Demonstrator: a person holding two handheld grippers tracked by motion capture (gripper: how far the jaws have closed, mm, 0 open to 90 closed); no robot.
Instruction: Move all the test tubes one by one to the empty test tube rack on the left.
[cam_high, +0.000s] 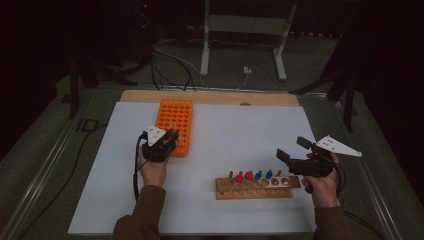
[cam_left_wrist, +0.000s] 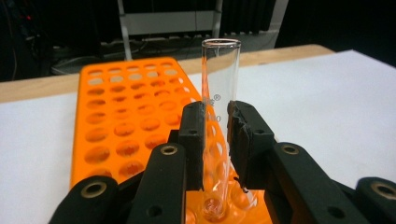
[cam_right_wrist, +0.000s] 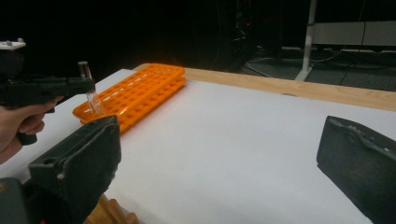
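Observation:
My left gripper (cam_left_wrist: 216, 140) is shut on a clear glass test tube (cam_left_wrist: 219, 84), held upright with its rounded bottom at a hole in the near edge of the orange rack (cam_left_wrist: 126, 116). From above, the left gripper (cam_high: 170, 141) sits over the rack's (cam_high: 176, 117) near end. In the right gripper view the tube (cam_right_wrist: 91, 93) stands at the rack's (cam_right_wrist: 135, 93) near corner. My right gripper (cam_high: 290, 151) is open, its jaws wide apart with nothing between them, hovering right of the wooden rack (cam_high: 257, 188), which holds red- and blue-capped tubes.
A white sheet (cam_high: 225, 145) covers the table, with a wooden strip (cam_high: 210, 97) along its far edge. Cables and a white stand (cam_high: 242, 35) lie on the floor beyond. The surroundings are dark.

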